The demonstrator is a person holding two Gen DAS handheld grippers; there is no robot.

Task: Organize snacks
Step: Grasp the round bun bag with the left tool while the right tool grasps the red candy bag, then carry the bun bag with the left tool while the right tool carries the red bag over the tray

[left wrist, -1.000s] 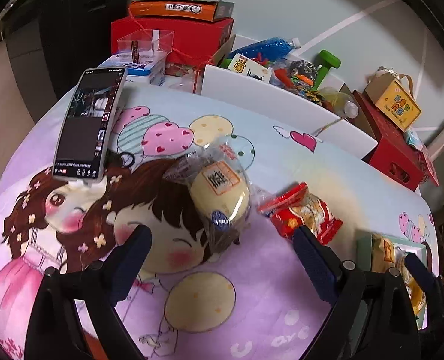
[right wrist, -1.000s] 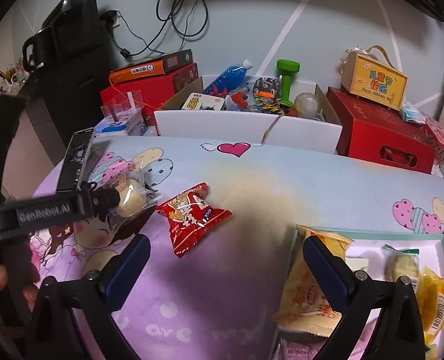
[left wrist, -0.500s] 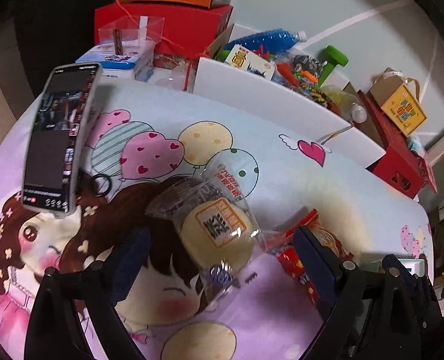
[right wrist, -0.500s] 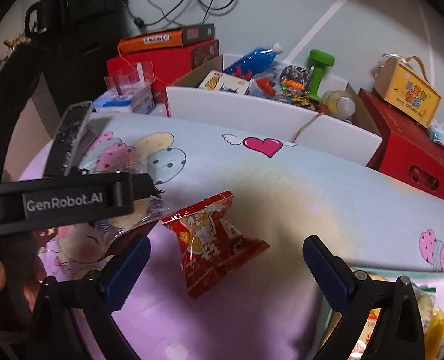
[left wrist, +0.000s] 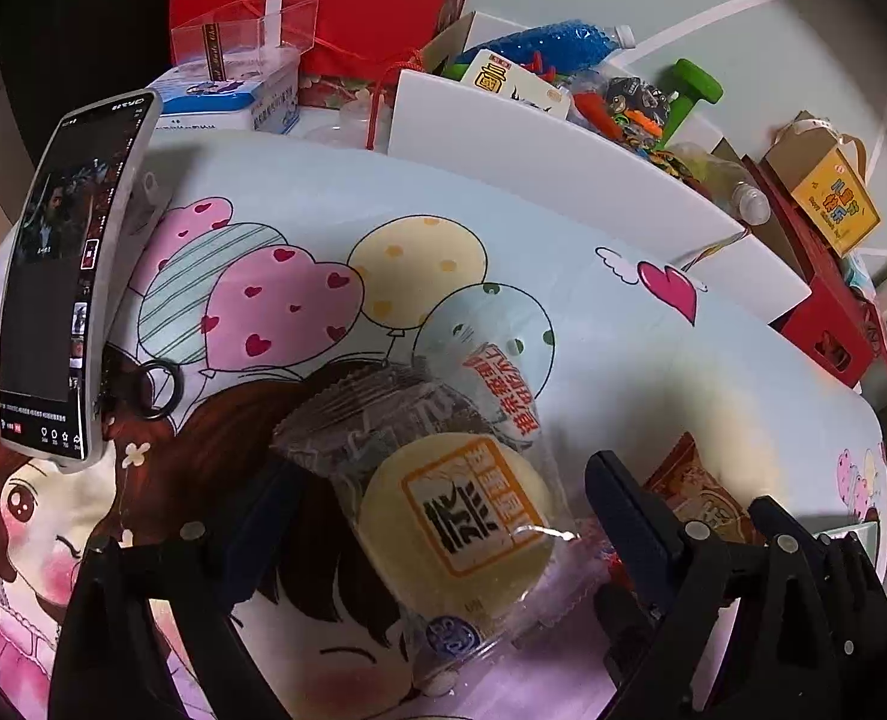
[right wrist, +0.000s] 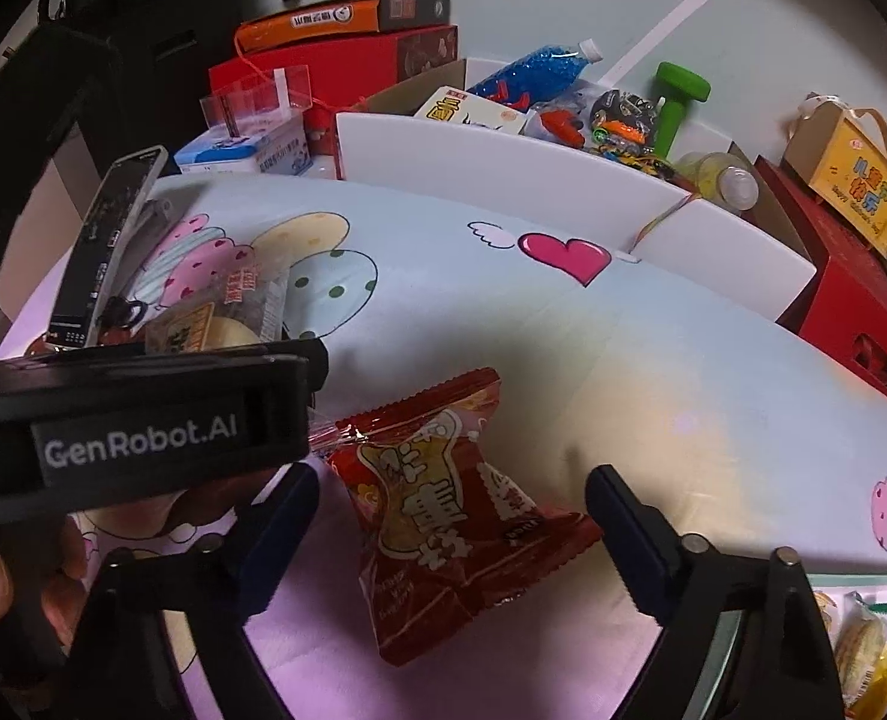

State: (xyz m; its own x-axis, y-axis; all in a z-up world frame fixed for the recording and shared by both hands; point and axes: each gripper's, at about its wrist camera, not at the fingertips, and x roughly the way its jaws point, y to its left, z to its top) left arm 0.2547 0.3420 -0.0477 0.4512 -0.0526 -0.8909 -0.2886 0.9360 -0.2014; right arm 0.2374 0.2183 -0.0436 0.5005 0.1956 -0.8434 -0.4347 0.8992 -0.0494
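Both grippers have closed in: left gripper (left wrist: 437, 516) straddles the clear-wrapped bun (left wrist: 455, 528), right gripper (right wrist: 452, 516) straddles the red packet (right wrist: 455, 516) beside it (fingers apart, ready to grasp).

From the right wrist view, the black left gripper (right wrist: 143, 414) covers most of the clear-wrapped round yellow pastry (right wrist: 215, 324), and the teal-rimmed tray of snacks (right wrist: 863, 582) is cut off at the lower right corner. From the left wrist view, the red crinkled snack packet (left wrist: 692, 498) sits mostly hidden behind a dark-blue-padded finger (left wrist: 629, 510).
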